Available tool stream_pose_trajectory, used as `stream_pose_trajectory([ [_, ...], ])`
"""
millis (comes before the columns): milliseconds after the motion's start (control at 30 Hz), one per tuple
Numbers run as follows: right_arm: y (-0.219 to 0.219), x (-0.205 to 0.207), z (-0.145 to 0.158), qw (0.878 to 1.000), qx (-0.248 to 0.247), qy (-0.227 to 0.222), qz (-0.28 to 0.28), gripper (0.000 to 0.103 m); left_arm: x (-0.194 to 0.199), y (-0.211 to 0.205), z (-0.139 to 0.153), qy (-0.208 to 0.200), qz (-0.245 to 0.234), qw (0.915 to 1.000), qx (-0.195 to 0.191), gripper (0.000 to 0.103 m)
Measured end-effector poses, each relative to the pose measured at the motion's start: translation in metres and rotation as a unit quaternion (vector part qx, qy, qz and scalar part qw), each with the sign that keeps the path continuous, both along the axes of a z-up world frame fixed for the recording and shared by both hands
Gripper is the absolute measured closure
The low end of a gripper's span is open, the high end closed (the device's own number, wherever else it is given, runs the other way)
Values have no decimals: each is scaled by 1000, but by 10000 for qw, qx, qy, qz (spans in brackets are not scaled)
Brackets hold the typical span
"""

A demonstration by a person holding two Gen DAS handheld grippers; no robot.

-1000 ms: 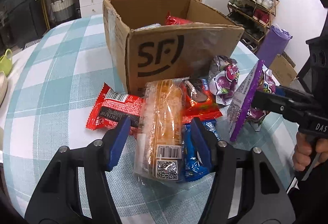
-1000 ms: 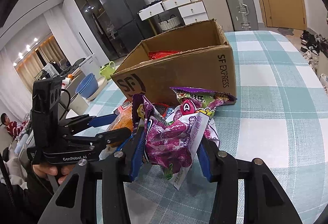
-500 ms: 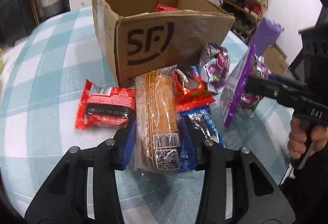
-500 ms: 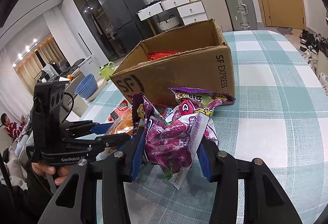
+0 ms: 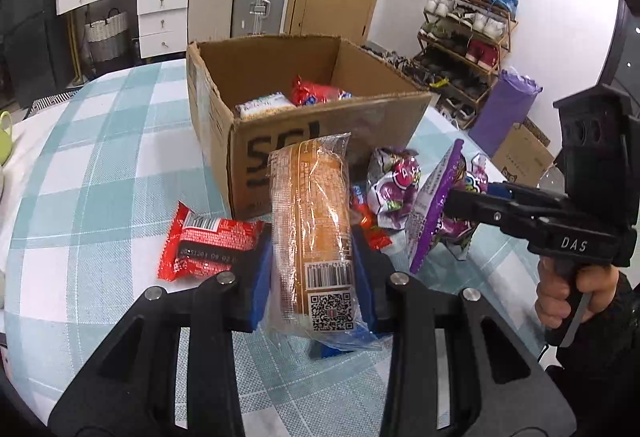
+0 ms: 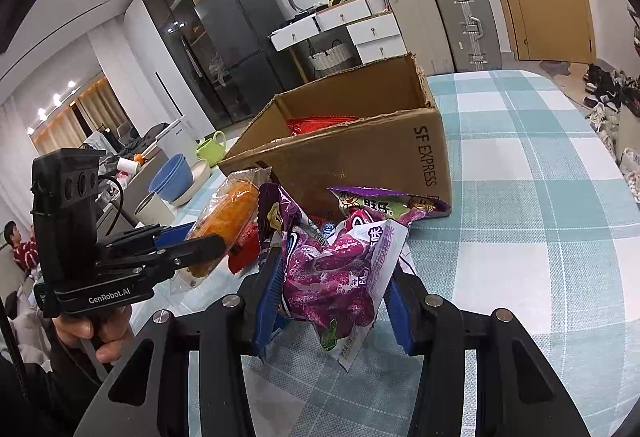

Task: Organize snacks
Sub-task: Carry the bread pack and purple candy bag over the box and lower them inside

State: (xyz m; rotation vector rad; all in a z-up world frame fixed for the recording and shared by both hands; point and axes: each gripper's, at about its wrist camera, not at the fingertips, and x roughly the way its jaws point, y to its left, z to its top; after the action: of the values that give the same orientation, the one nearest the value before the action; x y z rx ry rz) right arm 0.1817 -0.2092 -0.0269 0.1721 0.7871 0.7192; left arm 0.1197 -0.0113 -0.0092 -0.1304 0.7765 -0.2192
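Now | left gripper (image 5: 312, 269) clamps orange bread pack (image 5: 310, 213) | right gripper (image 6: 332, 301) clamps purple candy bag (image 6: 336, 265)

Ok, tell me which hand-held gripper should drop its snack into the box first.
Probably left: the left hand-held gripper holds the bread pack right before the cardboard box; the right's purple bag sits farther off.

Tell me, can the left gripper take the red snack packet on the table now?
Probably not: the left gripper is shut on the orange bread pack, though the red snack packet lies uncovered beside it.
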Motion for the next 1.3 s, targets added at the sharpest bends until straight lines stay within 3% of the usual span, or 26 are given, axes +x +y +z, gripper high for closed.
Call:
stream_pose_trajectory([
  [633, -4, -15, 42, 9970, 169, -741, -109, 56, -26, -1, 56, -752, 426, 9963, -18, 71],
  [933, 0, 2, 73, 9939, 89, -1060, -303, 56, -17, -5, 87, -1006, 584, 9931, 119, 71],
  [1300, 26, 42, 83, 9938, 112, -1020, -436, 56, 23, -6, 100, -967, 680, 9929, 94, 70],
])
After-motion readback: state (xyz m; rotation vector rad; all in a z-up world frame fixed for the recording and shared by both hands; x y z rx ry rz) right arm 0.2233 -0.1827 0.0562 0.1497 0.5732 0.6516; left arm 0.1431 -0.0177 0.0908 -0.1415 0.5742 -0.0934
